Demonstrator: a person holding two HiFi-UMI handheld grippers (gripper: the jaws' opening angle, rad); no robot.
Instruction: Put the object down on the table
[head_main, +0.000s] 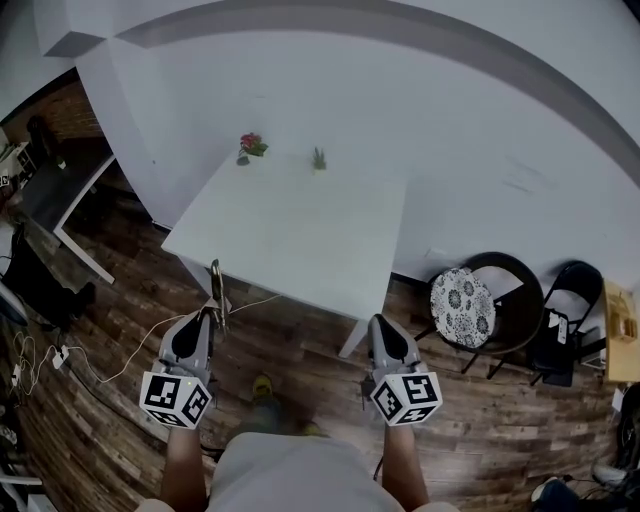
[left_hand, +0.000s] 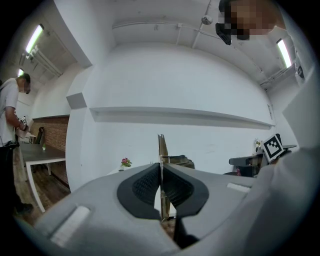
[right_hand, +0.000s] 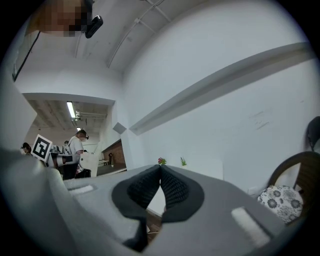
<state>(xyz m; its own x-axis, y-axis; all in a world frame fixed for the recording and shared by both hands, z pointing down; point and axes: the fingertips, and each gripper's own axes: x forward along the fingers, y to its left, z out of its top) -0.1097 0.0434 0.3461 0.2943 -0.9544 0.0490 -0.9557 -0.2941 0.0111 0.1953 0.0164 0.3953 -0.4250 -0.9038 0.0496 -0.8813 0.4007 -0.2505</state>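
Placement not yet done | I had left gripper fingers clamped on a thin brass-coloured strip, short of the white table | right gripper fingers closed, empty.

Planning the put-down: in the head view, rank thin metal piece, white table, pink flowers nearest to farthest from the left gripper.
1. thin metal piece: held in its jaws.
2. white table: just ahead.
3. pink flowers: table's far edge.

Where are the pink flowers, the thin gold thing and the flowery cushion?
pink flowers (head_main: 253, 144), head view, on the blossoms at the table's far edge.
thin gold thing (left_hand: 161, 147), left gripper view, on the upper part that sticks up.
flowery cushion (head_main: 462, 307), head view, on its patterned middle.
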